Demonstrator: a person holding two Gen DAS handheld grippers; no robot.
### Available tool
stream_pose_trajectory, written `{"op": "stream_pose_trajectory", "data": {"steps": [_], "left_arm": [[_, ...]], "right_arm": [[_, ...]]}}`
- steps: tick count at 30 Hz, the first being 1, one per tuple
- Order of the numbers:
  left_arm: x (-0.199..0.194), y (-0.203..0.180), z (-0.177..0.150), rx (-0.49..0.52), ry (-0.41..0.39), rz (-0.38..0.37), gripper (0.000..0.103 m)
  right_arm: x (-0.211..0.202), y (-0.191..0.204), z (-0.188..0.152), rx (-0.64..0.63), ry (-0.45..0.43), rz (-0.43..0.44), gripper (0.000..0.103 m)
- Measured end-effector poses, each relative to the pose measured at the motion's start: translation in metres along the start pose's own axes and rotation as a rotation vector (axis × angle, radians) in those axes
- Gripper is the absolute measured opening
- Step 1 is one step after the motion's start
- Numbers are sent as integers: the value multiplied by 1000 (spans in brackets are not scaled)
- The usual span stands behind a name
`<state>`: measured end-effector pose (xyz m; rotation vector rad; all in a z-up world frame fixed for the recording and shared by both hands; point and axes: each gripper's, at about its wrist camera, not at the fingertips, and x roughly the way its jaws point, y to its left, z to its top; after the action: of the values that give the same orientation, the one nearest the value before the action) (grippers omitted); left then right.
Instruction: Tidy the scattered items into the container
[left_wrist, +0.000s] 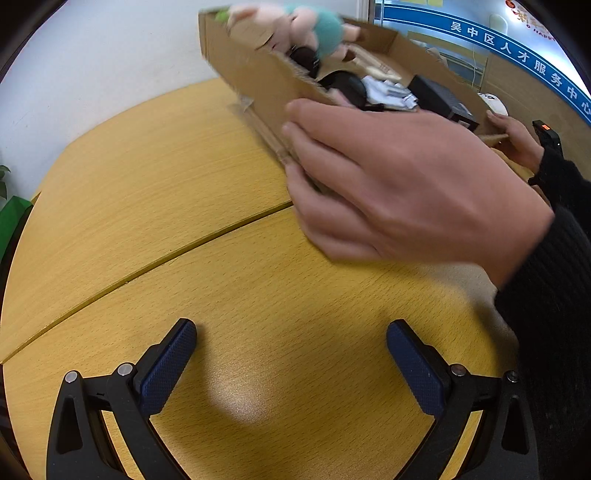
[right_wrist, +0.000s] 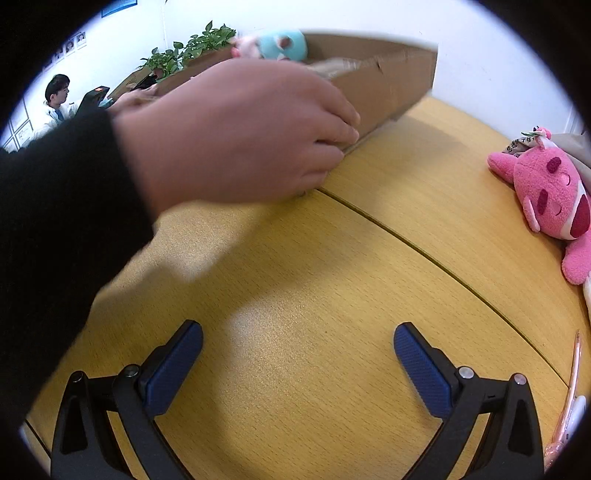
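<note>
Cardboard box (left_wrist: 266, 85) sits tilted above the far part of the yellow wooden worktop (left_wrist: 166, 206), gripped by two bare hands: one hand (left_wrist: 399, 184) in a black sleeve (left_wrist: 554, 295) clasps its near edge, and a second hand (left_wrist: 517, 136) holds the far end. Inside it I can see a pale pink and teal plush toy (left_wrist: 295, 26) at the raised end, blurred, and lower down some dark objects and white packets that I cannot tell apart. My left fingers (left_wrist: 291, 365) hang low over bare worktop, spread wide with nothing between the blue pads. My right fingers (right_wrist: 298, 365) are likewise spread wide and hold nothing, over bare wood near the seam between the two worktop panels. From the right wrist view, a bright pink plush toy (right_wrist: 550, 192) lies at the right edge of the worktop, well apart from the box, and a pink pen (right_wrist: 570, 391) lies near the edge beside my right fingers. Green potted plants (right_wrist: 184, 51) stand behind the box.
</note>
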<state>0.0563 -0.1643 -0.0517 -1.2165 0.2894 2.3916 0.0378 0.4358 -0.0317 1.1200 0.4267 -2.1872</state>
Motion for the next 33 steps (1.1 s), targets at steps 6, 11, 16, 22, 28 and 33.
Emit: {"op": "stream_pose_trajectory", "data": {"steps": [6,11,16,22,28,33], "left_arm": [[0,0,-1,0,0,0,103],[2,2,0,1,0,0,103],[3,3,0,0,0,0,103],[3,2,0,1,0,0,103],[4,3,0,1,0,0,103],[5,4,-1,0,0,0,103]], "right_arm": [[-3,-3,0,0,-1,0,103],[-6,-7,-2,-1,-1,-1,103],[-1,5,2,-3,-3,-4,103],[-1,6,1,-4,-4,-4,103],[-2,7,1,-4,-4,-4,103],[-4,9,0,-4,-5,-4,103]]}}
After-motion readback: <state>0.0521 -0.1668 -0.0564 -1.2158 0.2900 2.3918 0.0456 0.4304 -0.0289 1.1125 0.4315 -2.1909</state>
